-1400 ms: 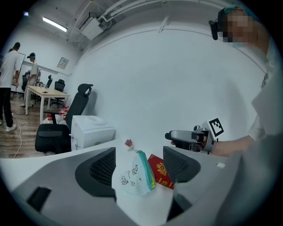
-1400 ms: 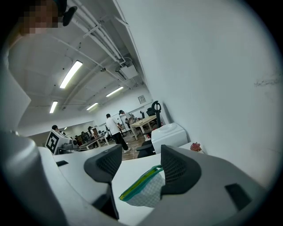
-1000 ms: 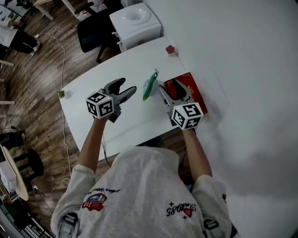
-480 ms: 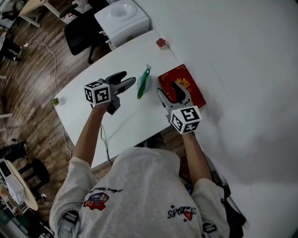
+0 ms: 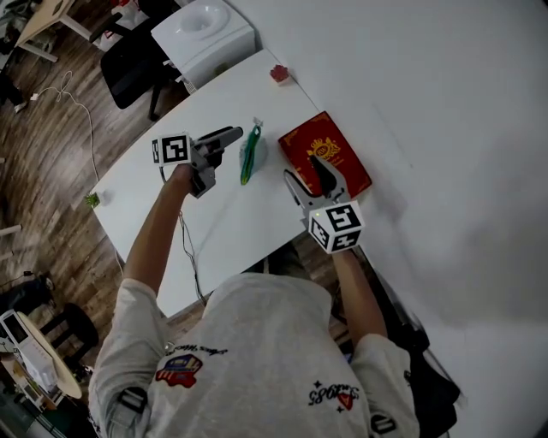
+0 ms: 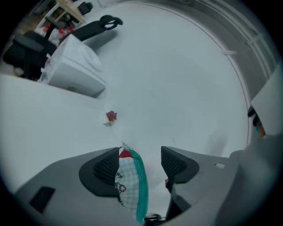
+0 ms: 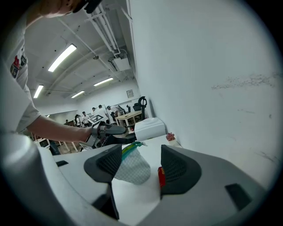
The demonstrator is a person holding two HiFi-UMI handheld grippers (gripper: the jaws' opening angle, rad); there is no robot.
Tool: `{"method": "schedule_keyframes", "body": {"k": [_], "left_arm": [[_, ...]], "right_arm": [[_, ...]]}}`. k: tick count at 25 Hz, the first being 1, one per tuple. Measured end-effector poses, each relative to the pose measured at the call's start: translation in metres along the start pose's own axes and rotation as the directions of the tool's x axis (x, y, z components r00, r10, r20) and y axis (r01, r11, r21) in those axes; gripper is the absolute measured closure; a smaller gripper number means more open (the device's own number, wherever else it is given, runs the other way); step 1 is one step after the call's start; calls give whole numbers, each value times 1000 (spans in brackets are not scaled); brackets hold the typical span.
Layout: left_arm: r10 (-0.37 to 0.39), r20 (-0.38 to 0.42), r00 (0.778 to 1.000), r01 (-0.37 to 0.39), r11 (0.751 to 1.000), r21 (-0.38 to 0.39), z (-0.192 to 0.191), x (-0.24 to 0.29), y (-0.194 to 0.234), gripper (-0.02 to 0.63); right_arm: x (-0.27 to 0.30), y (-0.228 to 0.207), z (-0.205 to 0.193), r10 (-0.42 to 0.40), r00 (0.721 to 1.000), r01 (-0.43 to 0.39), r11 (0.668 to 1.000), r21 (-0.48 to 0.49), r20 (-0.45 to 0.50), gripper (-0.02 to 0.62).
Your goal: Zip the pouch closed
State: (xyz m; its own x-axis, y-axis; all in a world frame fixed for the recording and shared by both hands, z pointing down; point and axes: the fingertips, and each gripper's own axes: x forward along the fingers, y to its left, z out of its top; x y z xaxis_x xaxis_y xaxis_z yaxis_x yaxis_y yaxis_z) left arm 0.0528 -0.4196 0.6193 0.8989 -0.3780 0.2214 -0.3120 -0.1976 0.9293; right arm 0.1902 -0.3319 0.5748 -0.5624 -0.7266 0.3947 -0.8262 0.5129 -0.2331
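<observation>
Left tool (image 5: 233, 137) jaws just closing, pouch (image 5: 249, 154) between; right tool (image 5: 305, 169) jaws apart

An open-plan office or lab workroom, seen from above. A plain white tabletop (image 5: 224, 229) stands against a bare white wall (image 5: 445, 128) on a floor of dark wood planks (image 5: 43, 171). At the upper left of the head view are a black office chair (image 5: 128, 64), a white boxy appliance (image 5: 201, 30) and the corner of a pale wooden desk (image 5: 47, 17). The right gripper view looks across the room: long strip lights (image 7: 62, 57) and bare pipes (image 7: 104, 28) run along a white ceiling at the upper left. At mid-left of that view, far off, several people (image 7: 95, 111) stand round more desks (image 7: 128, 117).
</observation>
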Motion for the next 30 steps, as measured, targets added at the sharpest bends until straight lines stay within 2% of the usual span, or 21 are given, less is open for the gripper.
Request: {"method": "schedule_keyframes", "body": {"k": [1, 2, 5, 7, 10, 13, 17, 21, 23, 27, 30], "left_arm": [[-5, -9, 1000, 4, 998, -68, 2, 3, 4, 311], [-14, -20, 1000, 12, 995, -96, 5, 7, 7, 311], [-48, -88, 995, 40, 995, -95, 10, 22, 13, 314], [-91, -144, 985, 71, 988, -138, 10, 33, 13, 314], [-192, -172, 966, 139, 949, -282, 11, 47, 8, 324], [-213, -204, 955, 131, 926, -354, 11, 56, 17, 335], [-204, -270, 941, 91, 921, -380, 3, 66, 31, 342], [-220, -245, 944, 100, 901, -422, 12, 77, 37, 367], [-217, -279, 936, 83, 903, -421, 10, 79, 39, 378], [-221, -356, 908, 56, 906, -420, 1, 84, 36, 442], [-241, -343, 908, 73, 897, -437, 3, 88, 35, 488]], "right_arm": [[-1, -2, -2, -4, 1000, 4, 1000, 5, -4, 330], [-1, -3, -4, -6, 1000, 7, 1000, 9, -8, 330], [-2, -8, -10, -14, 1000, 15, 1000, 16, -22, 330], [-2, -11, -15, -22, 999, 22, 1000, 21, -33, 333], [-2, -15, -17, -33, 998, 34, 999, 23, -45, 333], [-3, -19, -20, -46, 998, 48, 998, 30, -52, 334], [-4, -25, -26, -61, 996, 64, 997, 44, -61, 334], [-4, -30, -34, -71, 995, 76, 995, 60, -77, 339], [-4, -31, -36, -75, 994, 81, 994, 67, -84, 341], [-3, -32, -39, -80, 992, 87, 993, 76, -93, 344], [-2, -33, -42, -77, 992, 85, 993, 84, -99, 345]]}}
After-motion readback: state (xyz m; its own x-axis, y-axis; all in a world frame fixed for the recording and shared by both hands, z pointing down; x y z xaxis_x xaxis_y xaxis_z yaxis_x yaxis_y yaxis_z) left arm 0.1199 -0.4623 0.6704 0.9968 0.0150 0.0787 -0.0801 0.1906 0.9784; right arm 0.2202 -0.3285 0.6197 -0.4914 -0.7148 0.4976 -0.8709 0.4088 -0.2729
